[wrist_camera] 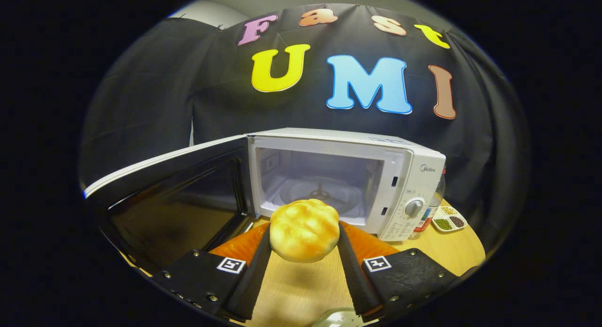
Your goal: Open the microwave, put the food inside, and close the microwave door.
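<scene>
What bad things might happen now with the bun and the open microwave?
1. The bun is pinched between the fingers by its sides alone, above the wooden table; it might slip out and drop.
2. The microwave opening is just ahead; the bun or fingers could bump its lower edge going in.
3. The door hangs wide open beside the gripper and could get knocked.

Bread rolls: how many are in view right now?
1. The bread roll is clamped between the jaws of the gripper, just in front of the open microwave. Others could be hidden behind its door.
</scene>
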A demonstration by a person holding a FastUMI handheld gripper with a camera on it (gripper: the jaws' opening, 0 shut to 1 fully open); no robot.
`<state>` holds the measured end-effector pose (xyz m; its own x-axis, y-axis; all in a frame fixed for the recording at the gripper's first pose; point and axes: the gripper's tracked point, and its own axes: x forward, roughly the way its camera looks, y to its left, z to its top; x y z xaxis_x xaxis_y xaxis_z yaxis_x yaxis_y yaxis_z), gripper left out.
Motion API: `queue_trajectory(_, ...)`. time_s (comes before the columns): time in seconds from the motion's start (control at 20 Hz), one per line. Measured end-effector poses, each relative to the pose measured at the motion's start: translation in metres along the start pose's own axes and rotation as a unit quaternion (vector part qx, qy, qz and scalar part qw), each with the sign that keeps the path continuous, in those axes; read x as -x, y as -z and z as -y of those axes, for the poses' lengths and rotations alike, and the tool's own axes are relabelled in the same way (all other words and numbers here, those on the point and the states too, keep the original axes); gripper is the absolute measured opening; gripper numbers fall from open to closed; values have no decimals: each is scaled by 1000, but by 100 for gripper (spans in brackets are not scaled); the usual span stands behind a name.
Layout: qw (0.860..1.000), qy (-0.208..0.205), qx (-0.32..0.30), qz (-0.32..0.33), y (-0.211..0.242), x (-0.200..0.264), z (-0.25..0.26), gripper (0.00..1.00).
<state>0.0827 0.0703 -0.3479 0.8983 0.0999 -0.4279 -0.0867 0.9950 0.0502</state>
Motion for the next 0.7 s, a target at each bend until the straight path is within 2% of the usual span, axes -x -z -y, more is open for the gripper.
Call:
queue_trajectory(0.15, 1000, 10, -17, 6, -17, -27, -4, 77)
queue_trajectory(0.35, 996, -2, -87, 4, -27, -72, -22, 77)
queue_trajectory(0.7, 979, 3, -200, 37, -18, -142, -22, 77)
